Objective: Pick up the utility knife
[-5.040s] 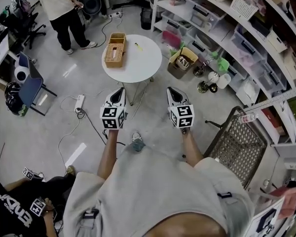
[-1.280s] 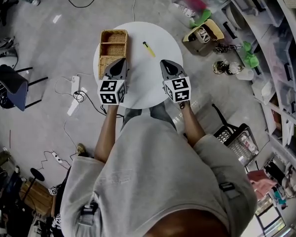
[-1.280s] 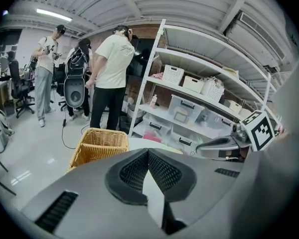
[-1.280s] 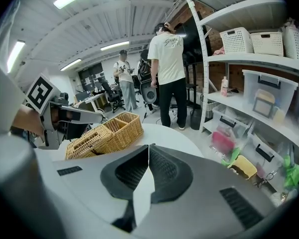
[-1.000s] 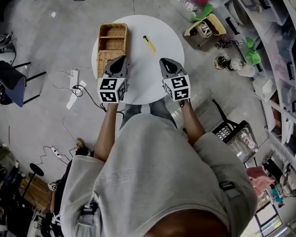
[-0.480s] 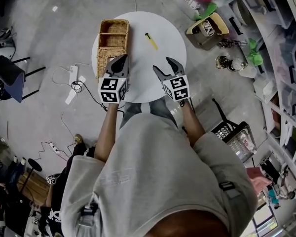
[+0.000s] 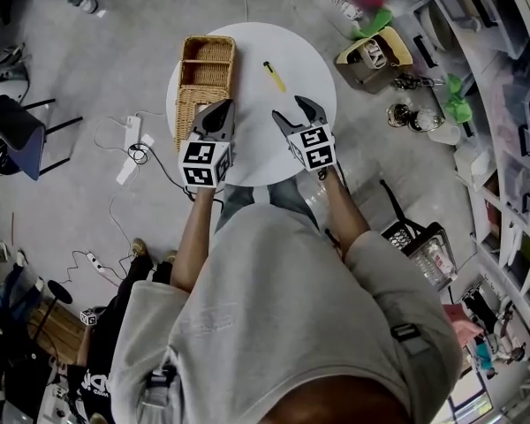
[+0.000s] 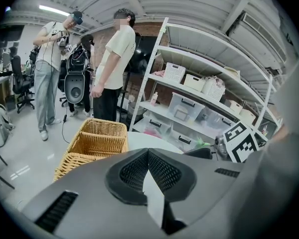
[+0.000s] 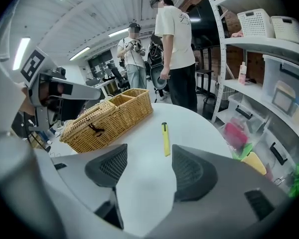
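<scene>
The yellow utility knife (image 7: 274, 76) lies alone on the far half of the round white table (image 7: 305, 56), to the right of a wicker basket (image 7: 203, 78). My right gripper (image 7: 293, 111) hovers over the near half of the table, short of the knife; its jaws are opening wide with nothing between them. In the right gripper view the knife (image 9: 165, 138) lies just beyond the gap of the right gripper (image 9: 149, 149). My left gripper (image 7: 224, 106) is shut and empty, at the basket's near end. The left gripper view shows the left gripper (image 8: 148, 152) closed, with the basket (image 8: 94, 143) ahead.
Shelves with plastic bins (image 7: 503, 78) run along the right. A cardboard box (image 7: 371, 56) and clutter sit on the floor beyond the table. Cables and a power strip (image 7: 130, 132) lie at the left. Two people (image 9: 177, 49) stand beyond the table. A wire basket (image 7: 420, 241) stands near my right side.
The right gripper's jaws have gone from shut to wide open, and it has sunk slightly toward the table. The left gripper has stayed put. Earlier I walked up to the table.
</scene>
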Demonstrator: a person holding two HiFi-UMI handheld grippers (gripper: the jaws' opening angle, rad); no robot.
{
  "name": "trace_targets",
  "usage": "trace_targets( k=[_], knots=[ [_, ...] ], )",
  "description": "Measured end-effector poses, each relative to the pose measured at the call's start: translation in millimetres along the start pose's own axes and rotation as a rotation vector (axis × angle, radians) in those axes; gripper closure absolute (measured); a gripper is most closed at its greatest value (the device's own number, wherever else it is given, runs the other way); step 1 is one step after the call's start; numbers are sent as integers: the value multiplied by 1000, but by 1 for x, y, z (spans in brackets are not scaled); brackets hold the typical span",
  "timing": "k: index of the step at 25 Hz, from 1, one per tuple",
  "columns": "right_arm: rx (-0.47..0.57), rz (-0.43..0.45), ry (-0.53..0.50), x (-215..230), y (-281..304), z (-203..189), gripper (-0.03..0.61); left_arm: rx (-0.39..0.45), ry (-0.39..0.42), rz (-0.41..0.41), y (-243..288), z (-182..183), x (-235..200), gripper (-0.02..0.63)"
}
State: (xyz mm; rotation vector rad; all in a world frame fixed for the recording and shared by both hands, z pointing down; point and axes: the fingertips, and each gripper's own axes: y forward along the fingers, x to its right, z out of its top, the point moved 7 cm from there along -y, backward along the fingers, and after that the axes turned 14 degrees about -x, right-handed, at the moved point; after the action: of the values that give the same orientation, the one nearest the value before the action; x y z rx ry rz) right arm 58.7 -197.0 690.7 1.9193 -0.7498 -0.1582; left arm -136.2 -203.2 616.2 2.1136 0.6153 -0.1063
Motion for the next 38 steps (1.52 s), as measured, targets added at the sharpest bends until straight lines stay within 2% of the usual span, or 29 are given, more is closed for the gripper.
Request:
trace_targets(
  k=[7,15,19,24,28,32,38],
  knots=[
    [-36,-21,-22,16,31,27,292,-1,-15,8,-1,-3,-5,594],
    [-121,-30,-47,29,66,40,331,-16,-10,1,-1,-8,-2,594],
    [-139,-44,-65,29,75,45,363,-21,-4,1,-2,-10,-3,594],
    [-165,-79,-67,27,80,47,453,-21,-5,8,-6,-10,-6,594],
    [-161,-90,-71,26,81,48,461,-23,-4,19,-9,-11,-10,594],
    [-157,-97,-66,26,82,47,502,-18,-3,20,-9,-11,-10,594],
    [-169,-77,-47,28,83,47,506,-22,9,17,-11,-12,-11,594]
  ],
)
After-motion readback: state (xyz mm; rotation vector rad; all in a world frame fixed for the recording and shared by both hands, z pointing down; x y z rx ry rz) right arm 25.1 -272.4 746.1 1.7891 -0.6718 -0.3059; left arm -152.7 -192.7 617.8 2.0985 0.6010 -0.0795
